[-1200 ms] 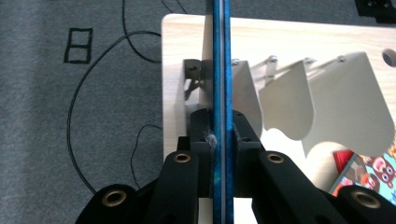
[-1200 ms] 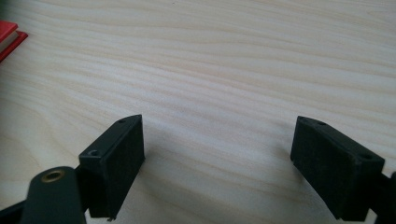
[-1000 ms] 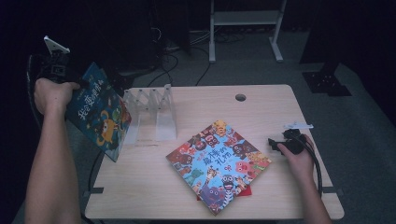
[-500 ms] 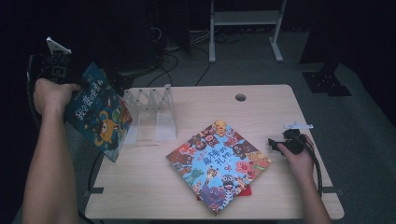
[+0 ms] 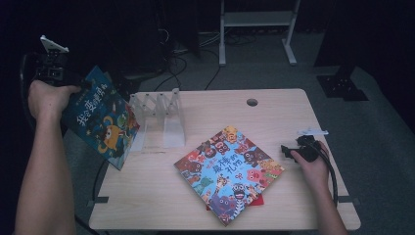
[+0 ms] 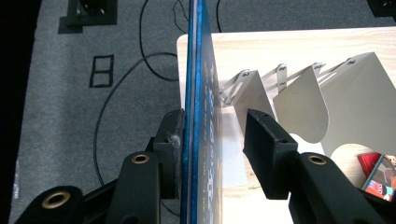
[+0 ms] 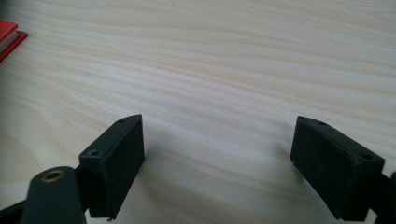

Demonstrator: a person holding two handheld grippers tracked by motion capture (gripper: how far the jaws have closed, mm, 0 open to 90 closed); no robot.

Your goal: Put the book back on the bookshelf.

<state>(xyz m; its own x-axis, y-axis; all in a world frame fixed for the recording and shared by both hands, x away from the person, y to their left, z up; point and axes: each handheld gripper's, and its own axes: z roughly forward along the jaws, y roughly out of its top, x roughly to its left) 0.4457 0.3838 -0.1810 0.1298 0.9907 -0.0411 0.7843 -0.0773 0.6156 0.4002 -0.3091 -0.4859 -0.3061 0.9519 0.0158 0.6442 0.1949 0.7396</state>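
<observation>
Holding the blue picture book (image 6: 198, 93) edge-on in our left gripper (image 6: 212, 140): one jaw sits against the cover, the other stands off with a gap, so we'd call the grip loose or one-sided, not a firm clamp. In the high view the left gripper (image 5: 51, 73) has the blue picture book (image 5: 100, 117) tilted, off the table's (image 5: 293, 112) left edge, just left of the clear book rack (image 5: 159, 115). Our read: the step is slotting it into a divider. We should close fully first, square the spine to a slot, then come in upright from above. Right gripper (image 7: 217, 163) rests wide open and empty on the table, just right of the colourful book (image 5: 227, 171) lying flat over a red one (image 5: 259, 199).
</observation>
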